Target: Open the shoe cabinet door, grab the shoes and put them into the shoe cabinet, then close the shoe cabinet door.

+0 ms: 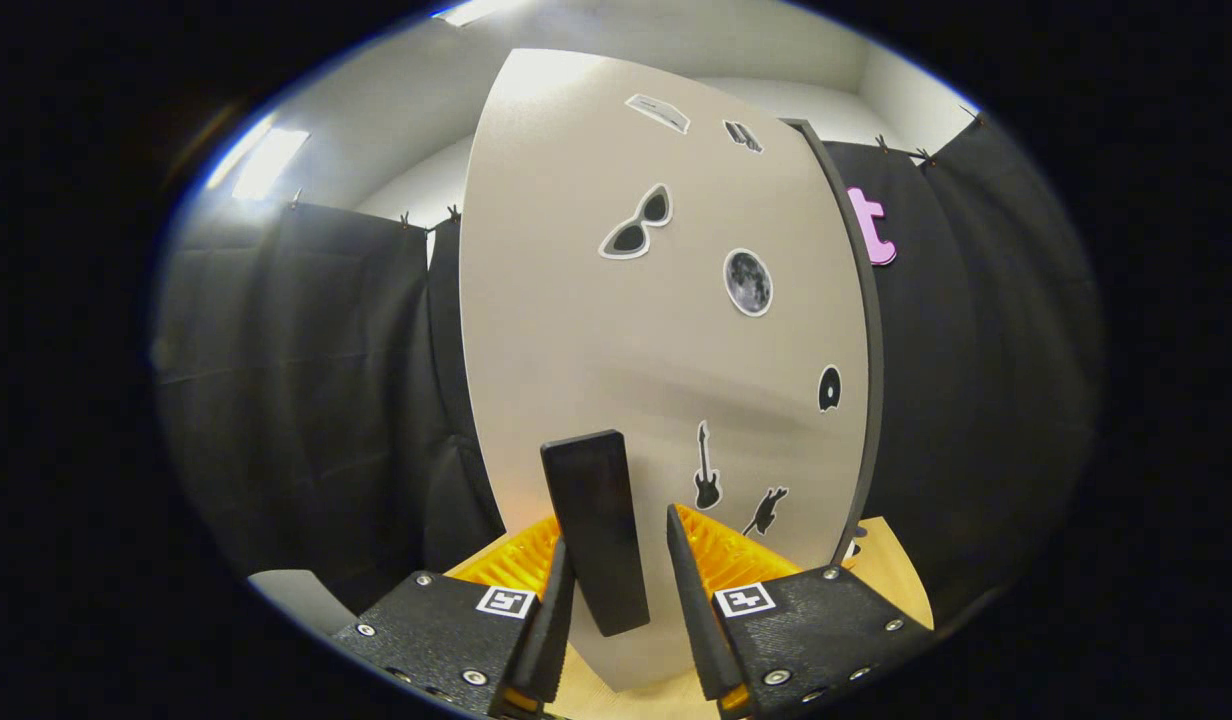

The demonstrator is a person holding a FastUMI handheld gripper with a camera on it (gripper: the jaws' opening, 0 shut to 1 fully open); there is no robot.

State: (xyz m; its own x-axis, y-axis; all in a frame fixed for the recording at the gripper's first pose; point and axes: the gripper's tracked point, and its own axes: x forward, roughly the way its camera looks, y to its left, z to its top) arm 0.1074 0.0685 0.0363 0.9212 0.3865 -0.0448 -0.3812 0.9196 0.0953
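Gripper view: door step of the shoe-cabinet task.
The gripper (621, 575) stands open astride the black handle (596, 530) on the pale cabinet door (616, 330), its fingers not visibly pressing; next, I judge, it must clamp and swing the door.

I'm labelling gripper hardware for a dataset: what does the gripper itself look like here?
The gripper has two black textured mounting blocks, each carrying a square black-and-white fiducial marker and silver screws. Two narrow wedge-shaped fingers rise from them, with ribbed faces behind. No cables show.
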